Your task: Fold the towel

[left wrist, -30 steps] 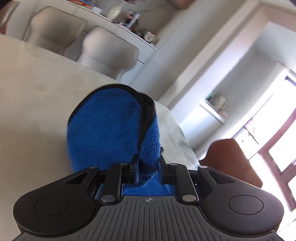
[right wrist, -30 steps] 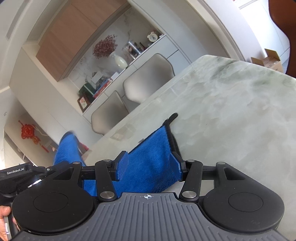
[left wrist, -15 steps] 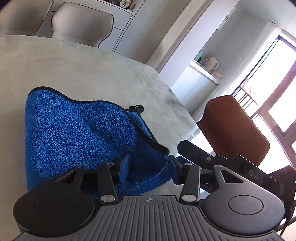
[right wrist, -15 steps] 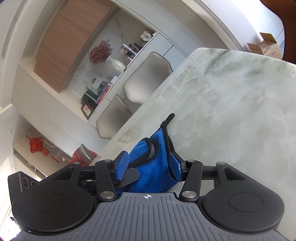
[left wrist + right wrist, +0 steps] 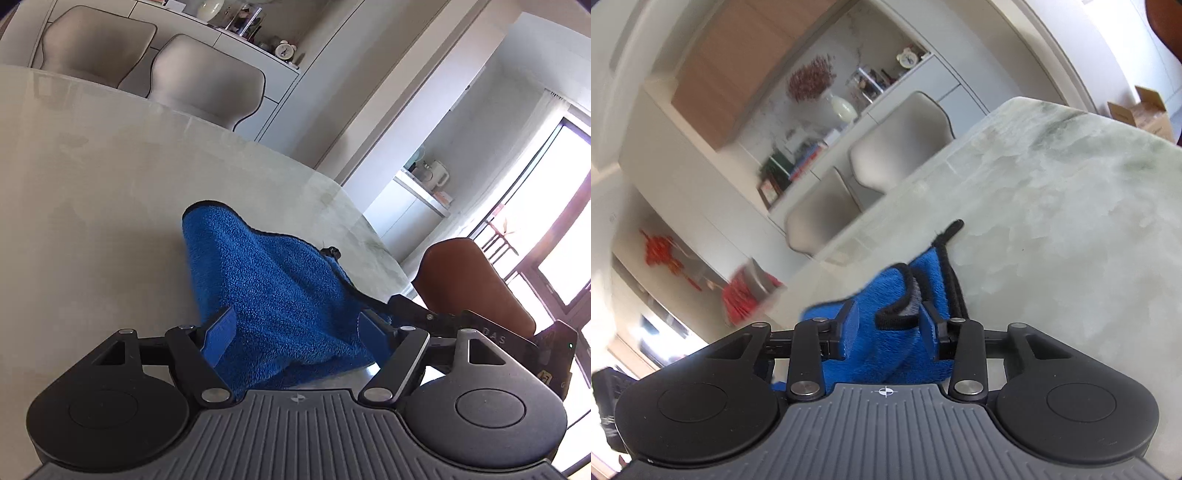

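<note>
A blue towel with black edging lies bunched on the pale marble table. My left gripper is open, its blue pads wide apart on either side of the towel's near part. In the right wrist view the towel sits between my right gripper's fingers. My right gripper is open, with a folded black-edged corner of the towel in the gap. The towel's black hanging loop rests on the table beyond. The right gripper's body shows in the left wrist view.
Two beige chairs stand at the table's far side, in front of a white sideboard with ornaments. A brown chair is at the table's right edge. A cardboard box is on the floor beyond the table.
My left gripper went from shut on the towel to wide open. The towel dropped from a raised bundle onto the table. My right gripper stayed open over the towel's corner and narrowed a little.
</note>
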`<state>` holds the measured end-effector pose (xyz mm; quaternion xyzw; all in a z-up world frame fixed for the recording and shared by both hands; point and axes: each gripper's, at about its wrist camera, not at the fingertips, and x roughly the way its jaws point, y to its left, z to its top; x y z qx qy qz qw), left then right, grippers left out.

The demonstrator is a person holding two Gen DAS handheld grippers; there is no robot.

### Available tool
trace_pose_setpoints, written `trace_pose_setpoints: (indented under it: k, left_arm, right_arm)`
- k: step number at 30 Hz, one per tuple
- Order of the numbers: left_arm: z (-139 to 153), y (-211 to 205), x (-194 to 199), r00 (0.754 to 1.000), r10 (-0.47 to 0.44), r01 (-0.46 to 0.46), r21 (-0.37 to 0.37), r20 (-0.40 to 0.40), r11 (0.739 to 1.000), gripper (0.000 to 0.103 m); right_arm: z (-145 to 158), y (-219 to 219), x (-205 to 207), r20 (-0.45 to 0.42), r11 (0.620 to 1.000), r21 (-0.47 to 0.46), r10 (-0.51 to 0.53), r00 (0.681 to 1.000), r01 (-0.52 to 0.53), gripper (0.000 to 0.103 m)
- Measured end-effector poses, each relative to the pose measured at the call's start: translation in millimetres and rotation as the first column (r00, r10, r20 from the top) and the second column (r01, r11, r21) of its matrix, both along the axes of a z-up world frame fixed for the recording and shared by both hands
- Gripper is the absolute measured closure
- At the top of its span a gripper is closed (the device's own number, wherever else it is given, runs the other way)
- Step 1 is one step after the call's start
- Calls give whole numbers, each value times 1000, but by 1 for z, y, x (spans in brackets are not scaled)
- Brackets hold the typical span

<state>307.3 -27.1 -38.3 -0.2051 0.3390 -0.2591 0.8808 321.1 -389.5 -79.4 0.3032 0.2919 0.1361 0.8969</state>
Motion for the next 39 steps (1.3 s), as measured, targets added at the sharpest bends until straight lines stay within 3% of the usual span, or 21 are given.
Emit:
trace_pose_setpoints:
  k: [4,7,10,18,26,28,29,35,39]
  left_arm:
    - [3,-2,3,1000,-12,12,7,9,1000,25]
    - [-1,-3,6,1000,-7,7,9,-6,1000,25]
    - [-5,-8,11,1000,-5,5,13,-14,1000,25]
    - [-11,-14,16,999,-6,7,33,-33,999,20]
    - [-14,-20,21,999,-18,22,88,-44,996,20]
    - [-10,-21,24,999,-18,23,124,-39,992,20]
    - [-7,-21,24,999,-18,21,127,-31,992,20]
    - [13,-21,29,998,-11,4,111,55,994,18]
    - [9,-28,39,999,-12,7,100,44,995,18]
  right_arm:
    - [-1,8,8,-23,999,-41,20,1000,-21,67]
    - [-2,10,11,1,999,-28,32,999,-32,82]
    - [1,9,11,17,999,-14,35,999,-35,90]
    - [1,-10,-16,41,999,-49,11,999,-9,92]
    - [-3,-16,-11,-19,997,-23,72,997,-72,87]
    - [-2,-18,-6,-38,995,0,100,994,-100,72]
    - [-1,-23,-2,-33,994,8,111,993,-110,71]
    - [14,-27,19,-3,991,-60,117,993,-117,66]
    - [16,-19,27,8,986,-105,132,991,-130,66]
